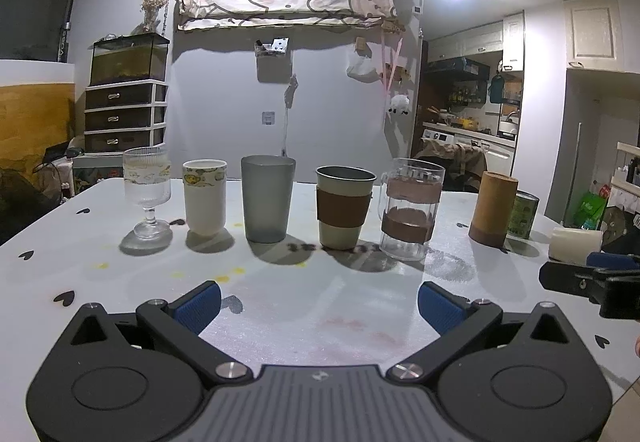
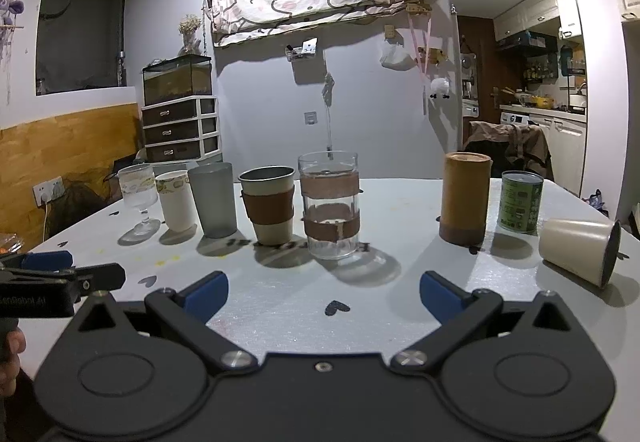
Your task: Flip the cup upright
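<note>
A cream cup [image 2: 576,250] lies on its side at the right of the white table [image 2: 280,306], its dark mouth facing right. In the left wrist view only its base end [image 1: 574,245] shows at the far right. My right gripper [image 2: 324,292] is open and empty, low over the table, to the left of and nearer than the cup. My left gripper [image 1: 319,304] is open and empty over the table's front middle. Each gripper shows at the edge of the other's view.
A row of upright cups stands across the table: a stemmed glass [image 2: 138,198], a white cup [image 2: 176,200], a grey tumbler [image 2: 212,198], a sleeved cup [image 2: 269,208], a banded glass [image 2: 329,204]. A brown cylinder [image 2: 464,198] and green can [image 2: 520,200] stand near the lying cup.
</note>
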